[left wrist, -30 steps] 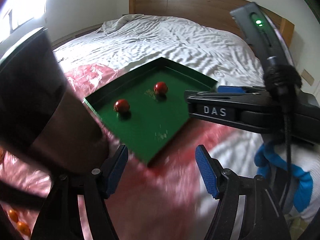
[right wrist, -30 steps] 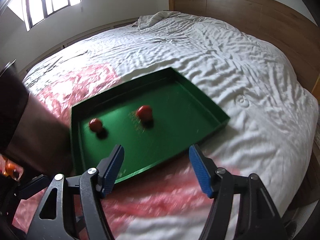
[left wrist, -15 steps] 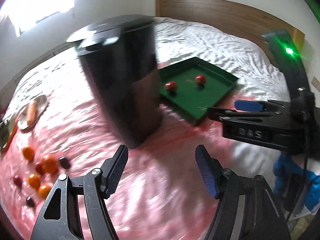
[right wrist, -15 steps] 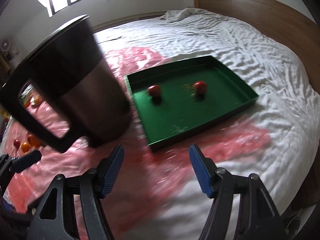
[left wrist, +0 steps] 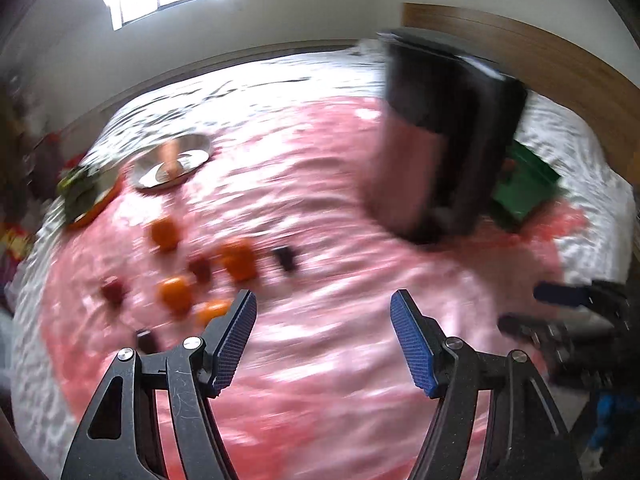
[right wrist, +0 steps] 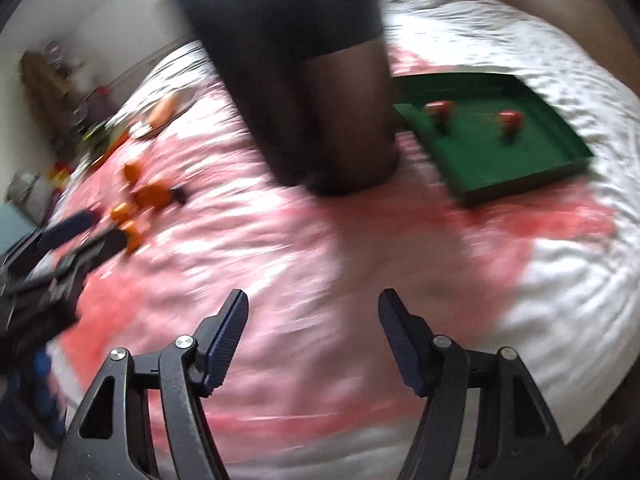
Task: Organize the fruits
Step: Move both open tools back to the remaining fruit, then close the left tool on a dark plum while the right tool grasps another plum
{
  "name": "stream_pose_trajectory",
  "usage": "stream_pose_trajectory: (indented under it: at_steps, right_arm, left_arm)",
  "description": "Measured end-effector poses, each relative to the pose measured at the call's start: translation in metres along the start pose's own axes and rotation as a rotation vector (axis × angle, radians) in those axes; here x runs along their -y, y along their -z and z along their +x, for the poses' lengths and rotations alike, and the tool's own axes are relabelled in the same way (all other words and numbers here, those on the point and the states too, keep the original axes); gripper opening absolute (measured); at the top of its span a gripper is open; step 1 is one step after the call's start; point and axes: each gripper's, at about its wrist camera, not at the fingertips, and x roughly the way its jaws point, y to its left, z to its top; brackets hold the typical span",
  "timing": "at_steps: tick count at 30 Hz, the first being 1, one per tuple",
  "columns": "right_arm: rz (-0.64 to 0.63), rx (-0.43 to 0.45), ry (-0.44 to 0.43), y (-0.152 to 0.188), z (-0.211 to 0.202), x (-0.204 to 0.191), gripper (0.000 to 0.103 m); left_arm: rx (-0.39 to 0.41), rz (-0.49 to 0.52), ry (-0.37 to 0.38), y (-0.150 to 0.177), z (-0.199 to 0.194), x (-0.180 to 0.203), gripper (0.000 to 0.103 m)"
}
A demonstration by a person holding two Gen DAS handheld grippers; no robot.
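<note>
Both hands are empty right now. My left gripper [left wrist: 323, 344] has its jaws spread apart with nothing between the blue pads, and my right gripper [right wrist: 313, 340] is just as wide, gripping nothing. Only pink sheet [left wrist: 328, 360] lies under both.

I reckon I'm between fruits, going for another one. The loose fruit [left wrist: 239, 261] sits ahead and to the left of my left gripper, a cluster of orange pieces and small dark ones, near but not under the pads. The picture is smeared, so I can't tell which kinds they are.

The green tray [right wrist: 516, 156] is ahead and to the right of my right gripper, well apart, with two red fruits [right wrist: 440, 110] resting in it, apart from each other. A tall dark jug [right wrist: 320, 92] stands straight ahead of my right gripper, just beside the tray's near corner.

Next, I'd say: bring the left jaws over one piece, straddle it cleanly, close gently. The pieces lie close together, so nudging a neighbour is the risk. Then carry it past that jug.
</note>
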Motion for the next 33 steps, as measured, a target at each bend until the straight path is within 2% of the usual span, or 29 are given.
stream_pose_trajectory:
  at_steps: [5,12,14,21,28,30,33]
  right_arm:
    - [-0.137,-0.011,-0.104,-0.006,0.013,-0.062,0.103]
    - [-0.207,-0.005,-0.158,-0.032,0.037,-0.109,0.103]
    - [-0.232,-0.007,-0.159,-0.039,0.045,-0.116,0.103]
    - [-0.258,-0.014,-0.143,-0.063,0.075,-0.128,0.086]
    - [-0.286,-0.009,-0.133,-0.087,0.102,-0.135,0.084]
    - [-0.286,-0.013,-0.136,-0.090,0.109,-0.136,0.084]
    - [-0.281,-0.020,-0.143,-0.095,0.120,-0.136,0.074]
  left_arm:
    - [-0.028,-0.084,-0.099,0.014,-0.001,-0.057,0.064]
    - [-0.045,-0.194,-0.178,0.024,0.008,-0.116,0.064]
    - [-0.061,-0.214,-0.182,0.028,0.014,-0.129,0.064]
    - [-0.110,-0.282,-0.186,0.039,0.035,-0.156,0.059]
    - [-0.137,-0.322,-0.164,0.044,0.055,-0.167,0.056]
    - [-0.147,-0.328,-0.157,0.045,0.060,-0.168,0.052]
    - [-0.164,-0.340,-0.156,0.048,0.070,-0.171,0.047]
